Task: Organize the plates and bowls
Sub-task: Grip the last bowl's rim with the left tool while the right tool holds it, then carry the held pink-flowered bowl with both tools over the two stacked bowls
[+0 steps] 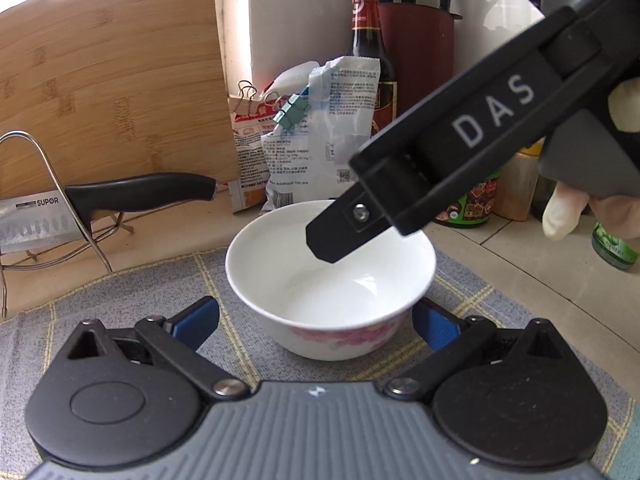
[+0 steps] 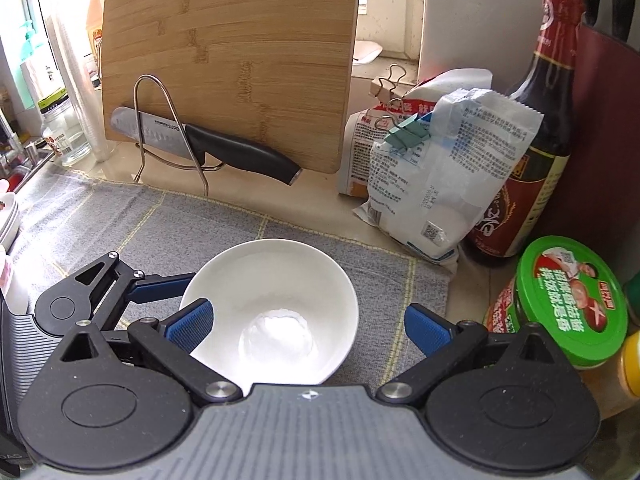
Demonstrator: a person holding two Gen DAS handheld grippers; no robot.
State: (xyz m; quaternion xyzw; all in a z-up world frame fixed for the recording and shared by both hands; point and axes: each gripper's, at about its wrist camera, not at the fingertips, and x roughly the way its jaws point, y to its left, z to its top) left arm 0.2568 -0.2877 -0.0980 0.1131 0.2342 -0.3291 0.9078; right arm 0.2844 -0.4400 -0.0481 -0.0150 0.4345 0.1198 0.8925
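Bright daylight from upper left, blown-out window glare, soft shadows, strong fisheye bending at edges, glare inside bowl (image 1: 330, 276), sharp mid-frame.

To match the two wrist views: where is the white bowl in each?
Left wrist: white bowl at centre, on the grey cloth, between the open left gripper fingers.
Right wrist: white bowl at lower centre, left of mid-gap in the open right gripper.
Shared landmark: black-handled knife.
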